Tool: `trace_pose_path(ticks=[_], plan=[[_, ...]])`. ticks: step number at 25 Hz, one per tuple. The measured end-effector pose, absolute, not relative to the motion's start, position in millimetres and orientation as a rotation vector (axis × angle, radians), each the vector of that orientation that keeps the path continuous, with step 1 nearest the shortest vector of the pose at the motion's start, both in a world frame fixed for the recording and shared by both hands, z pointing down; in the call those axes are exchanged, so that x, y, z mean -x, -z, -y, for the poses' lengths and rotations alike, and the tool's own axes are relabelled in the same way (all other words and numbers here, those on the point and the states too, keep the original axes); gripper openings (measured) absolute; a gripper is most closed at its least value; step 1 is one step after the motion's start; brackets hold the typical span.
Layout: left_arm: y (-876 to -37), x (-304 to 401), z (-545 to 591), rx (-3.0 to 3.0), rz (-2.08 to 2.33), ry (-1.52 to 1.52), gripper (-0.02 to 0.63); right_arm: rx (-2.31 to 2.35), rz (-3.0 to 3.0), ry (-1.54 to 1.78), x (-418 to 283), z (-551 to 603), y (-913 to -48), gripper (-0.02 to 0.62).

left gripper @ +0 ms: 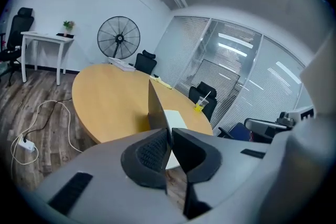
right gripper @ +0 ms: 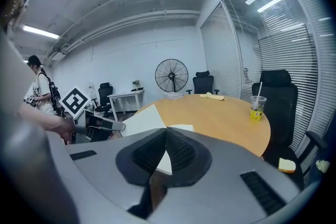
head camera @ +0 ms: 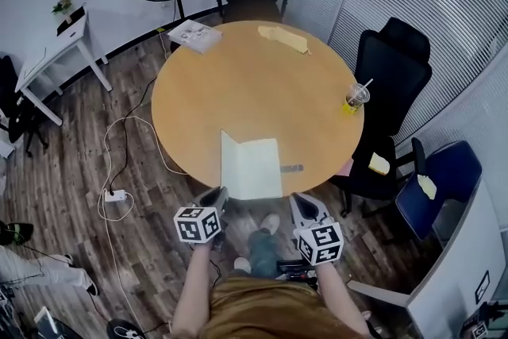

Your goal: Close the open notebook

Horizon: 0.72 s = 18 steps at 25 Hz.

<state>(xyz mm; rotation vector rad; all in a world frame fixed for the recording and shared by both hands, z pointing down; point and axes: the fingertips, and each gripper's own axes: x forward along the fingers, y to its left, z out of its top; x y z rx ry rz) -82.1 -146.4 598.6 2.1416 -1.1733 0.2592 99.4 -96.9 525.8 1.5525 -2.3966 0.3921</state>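
Note:
A notebook [head camera: 260, 167] lies at the near edge of the round wooden table [head camera: 254, 91]. Its right page is flat and its left cover [head camera: 228, 163] stands raised, roughly upright. My left gripper [head camera: 216, 196] is at the cover's near bottom corner. In the left gripper view the cover [left gripper: 156, 110] runs edge-on into the narrow slot between the jaws of my left gripper [left gripper: 170, 136], which is shut on it. My right gripper [head camera: 302, 204] hovers just off the table's edge to the right of the notebook, shut with nothing in it. The right gripper view shows its tips [right gripper: 166, 131] meeting before the raised cover [right gripper: 139, 120].
A small dark object [head camera: 291, 168] lies right of the notebook. A drink cup with straw [head camera: 356, 98] stands at the table's right edge, with a yellow cloth [head camera: 283, 38] and papers [head camera: 194, 34] at the far side. Office chairs [head camera: 393, 63] ring the table. A power strip [head camera: 115, 194] lies on the floor.

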Motion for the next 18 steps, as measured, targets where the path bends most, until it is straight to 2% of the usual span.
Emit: trace_pose_path(ticks=[18], plan=[[-587, 41, 148, -2.318, 1.111, -0.338, 0.078, -1.597, 2.371, -0.404, -116, 95, -530, 0.011]])
